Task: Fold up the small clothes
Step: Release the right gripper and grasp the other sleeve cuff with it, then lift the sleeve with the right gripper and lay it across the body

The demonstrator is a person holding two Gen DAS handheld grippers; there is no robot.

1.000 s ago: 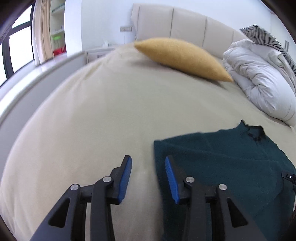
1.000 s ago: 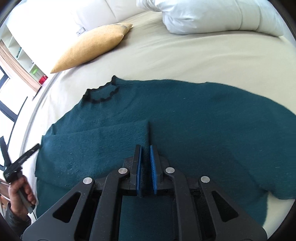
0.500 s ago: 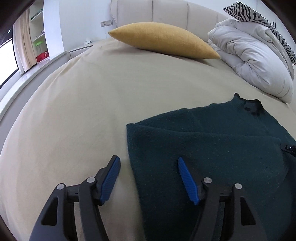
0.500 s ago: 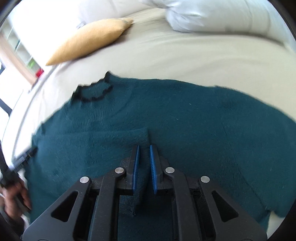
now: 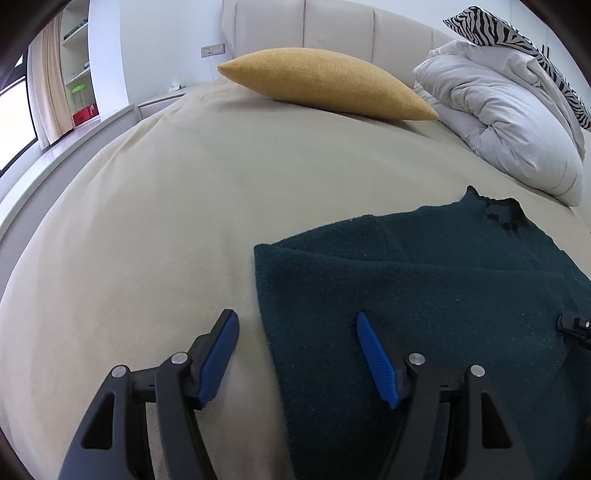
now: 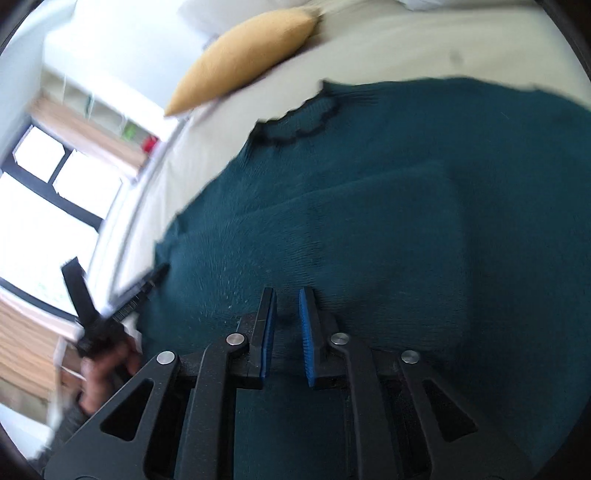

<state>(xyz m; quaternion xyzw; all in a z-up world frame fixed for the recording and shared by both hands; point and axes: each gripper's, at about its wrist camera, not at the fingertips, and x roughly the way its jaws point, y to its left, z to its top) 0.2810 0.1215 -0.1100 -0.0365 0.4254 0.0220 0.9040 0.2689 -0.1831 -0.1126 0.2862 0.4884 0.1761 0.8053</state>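
Observation:
A dark teal sweater (image 5: pixel 424 288) lies flat on the beige bed (image 5: pixel 184 203), its black-trimmed neck (image 6: pixel 295 125) toward the pillows. One sleeve (image 6: pixel 295 236) is folded across the body. My left gripper (image 5: pixel 295 315) is open and hangs low over the sweater's left edge, one pad over the sheet and one over the knit, neither pressing on it. My right gripper (image 6: pixel 287 293) is shut with only a narrow gap, and the end of the folded sleeve seems pinched between its pads. The right view is motion-blurred. The left gripper (image 6: pixel 110 295) and the hand (image 6: pixel 103 373) holding it show at that view's left.
A mustard cushion (image 5: pixel 325 85) and a bundled white duvet (image 5: pixel 509 122) lie at the head of the bed by a padded headboard (image 5: pixel 332 26). A zebra-print pillow (image 5: pixel 517 40) tops the duvet. The bed's left edge faces a window (image 6: pixel 55 192) and shelves (image 5: pixel 77 85).
My left gripper's jaws widened and it sank toward the sweater's left edge. My right gripper stayed shut, rolled and dropped closer to the sweater.

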